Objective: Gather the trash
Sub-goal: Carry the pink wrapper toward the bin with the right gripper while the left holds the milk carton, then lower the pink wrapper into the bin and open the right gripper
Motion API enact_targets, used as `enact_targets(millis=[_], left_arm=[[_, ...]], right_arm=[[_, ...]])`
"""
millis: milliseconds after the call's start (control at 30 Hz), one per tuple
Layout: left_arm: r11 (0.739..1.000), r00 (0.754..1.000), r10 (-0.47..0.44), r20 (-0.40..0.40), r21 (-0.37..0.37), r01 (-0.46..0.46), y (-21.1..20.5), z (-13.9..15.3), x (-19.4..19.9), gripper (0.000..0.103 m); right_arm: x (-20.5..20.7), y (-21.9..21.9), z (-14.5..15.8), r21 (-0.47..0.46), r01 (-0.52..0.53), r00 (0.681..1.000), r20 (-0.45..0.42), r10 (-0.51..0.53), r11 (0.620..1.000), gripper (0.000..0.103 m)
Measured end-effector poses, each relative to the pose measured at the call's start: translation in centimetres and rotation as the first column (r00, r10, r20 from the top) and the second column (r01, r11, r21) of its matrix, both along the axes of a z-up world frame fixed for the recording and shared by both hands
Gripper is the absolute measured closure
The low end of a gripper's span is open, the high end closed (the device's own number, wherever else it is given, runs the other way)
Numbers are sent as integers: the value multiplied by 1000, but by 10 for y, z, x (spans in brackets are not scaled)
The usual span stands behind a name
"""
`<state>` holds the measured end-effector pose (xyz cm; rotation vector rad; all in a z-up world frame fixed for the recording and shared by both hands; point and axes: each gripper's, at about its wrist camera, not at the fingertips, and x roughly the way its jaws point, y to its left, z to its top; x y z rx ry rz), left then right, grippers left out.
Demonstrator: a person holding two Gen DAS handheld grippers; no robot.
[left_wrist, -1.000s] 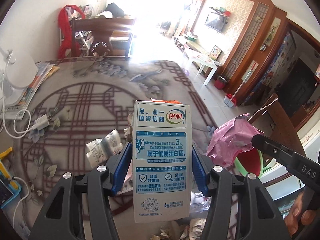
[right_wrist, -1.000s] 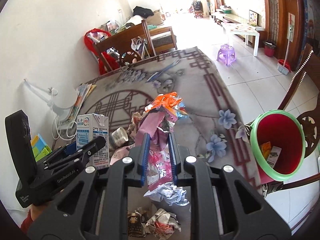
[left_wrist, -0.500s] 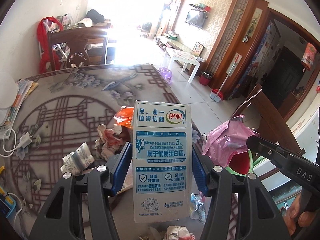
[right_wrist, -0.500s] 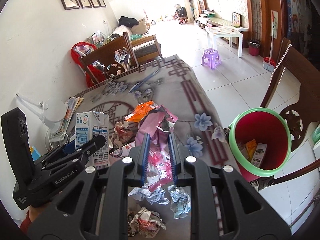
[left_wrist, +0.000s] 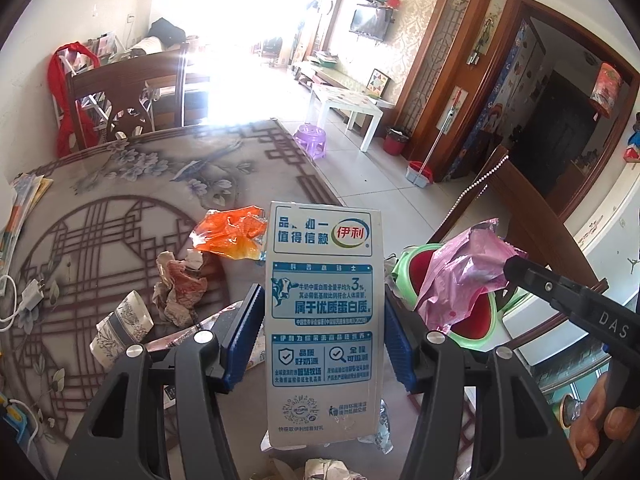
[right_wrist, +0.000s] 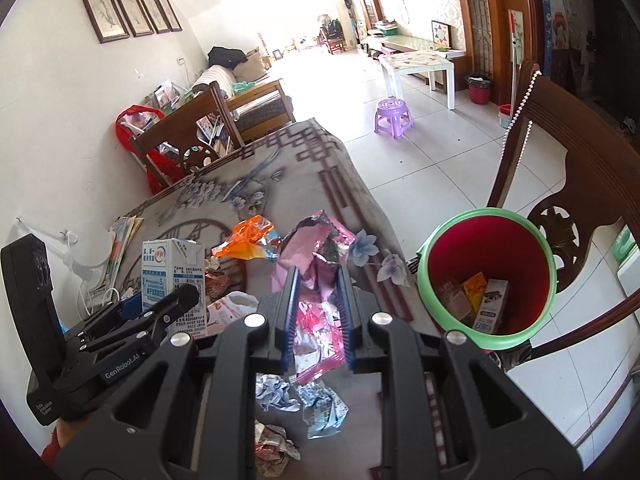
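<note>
My left gripper is shut on a white and blue milk carton, held upright above the table; the same carton shows at the left of the right wrist view. My right gripper is shut on a crumpled pink foil wrapper, which appears in the left wrist view as a pink wrapper in front of the bin. The red bin with a green rim stands beside the table's right edge, with several cartons inside.
On the patterned tablecloth lie an orange wrapper, crumpled paper, a paper cup and silver wrappers. A wooden chair stands behind the bin. A charger and cable lie at the left.
Both grippers have swung to the right with their loads. The bin has come closer and larger in the right wrist view, and now shows behind the pink wrapper in the left wrist view.
</note>
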<state>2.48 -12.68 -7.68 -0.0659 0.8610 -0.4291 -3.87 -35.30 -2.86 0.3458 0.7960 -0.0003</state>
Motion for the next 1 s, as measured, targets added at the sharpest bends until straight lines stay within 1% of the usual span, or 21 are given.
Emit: enact_targets(millis=[200, 400, 567, 733, 867, 1000], left_arm=[[1000, 1000, -13, -19, 22, 14, -7, -6, 2, 49], [999, 999, -23, -25, 29, 24, -13, -8, 2, 49], [999, 999, -23, -34, 27, 24, -12, -10, 2, 49], [999, 999, -22, -42, 35, 24, -11, -13, 2, 49], [999, 998, -20, -53, 42, 22, -11, -16, 3, 49], [998, 997, -28, -72, 49, 32, -16, -22, 6, 49]], right_arm=[[-1, -13, -3, 21, 28, 1000, -1, -28, 999, 84], [0, -22, -7, 13, 60, 998, -10, -60, 998, 84], [1, -44, -12, -11, 116, 993, -19, -116, 993, 84], [3, -78, -20, -51, 199, 979, -33, -201, 979, 84], [4, -106, -29, -56, 261, 963, -49, -264, 964, 84], [6, -125, -42, -93, 303, 949, -67, -309, 949, 84]])
